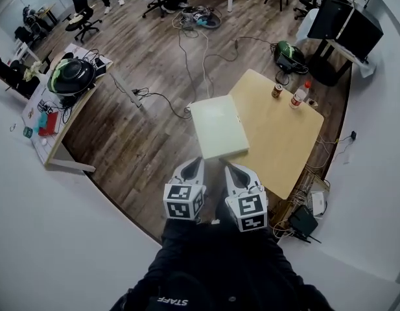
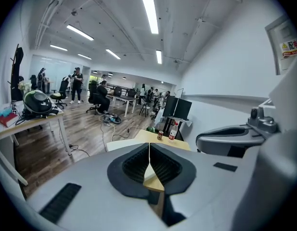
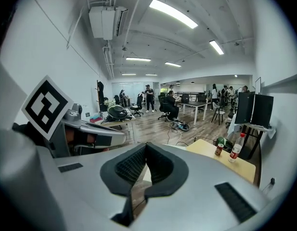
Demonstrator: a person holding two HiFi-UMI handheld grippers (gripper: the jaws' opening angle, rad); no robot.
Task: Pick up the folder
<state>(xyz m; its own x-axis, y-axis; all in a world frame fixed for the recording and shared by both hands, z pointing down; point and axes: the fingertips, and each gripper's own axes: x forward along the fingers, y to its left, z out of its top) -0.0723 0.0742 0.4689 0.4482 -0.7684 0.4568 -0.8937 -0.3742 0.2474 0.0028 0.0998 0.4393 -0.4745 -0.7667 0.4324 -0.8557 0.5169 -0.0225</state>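
The pale green folder (image 1: 218, 126) lies flat on the left edge of the wooden table (image 1: 285, 149), overhanging the floor. In the head view both grippers are side by side just short of its near edge. My left gripper (image 1: 195, 164) is shut with nothing in it, and so is my right gripper (image 1: 231, 171). In the left gripper view the jaws (image 2: 149, 152) meet in a closed line, with the folder (image 2: 120, 144) and table (image 2: 150, 136) beyond them. The right gripper view shows its pads (image 3: 146, 154) pressed together, the table (image 3: 237, 168) ahead on the right.
A can (image 1: 276, 91) and a red-capped bottle (image 1: 299, 96) stand at the table's far corner. Cables (image 1: 185, 52) trail over the wooden floor. A desk with a helmet (image 1: 71, 75) is at the left, monitors (image 1: 352, 23) at the far right, and adapters and wires (image 1: 305, 220) lie under the table's near end.
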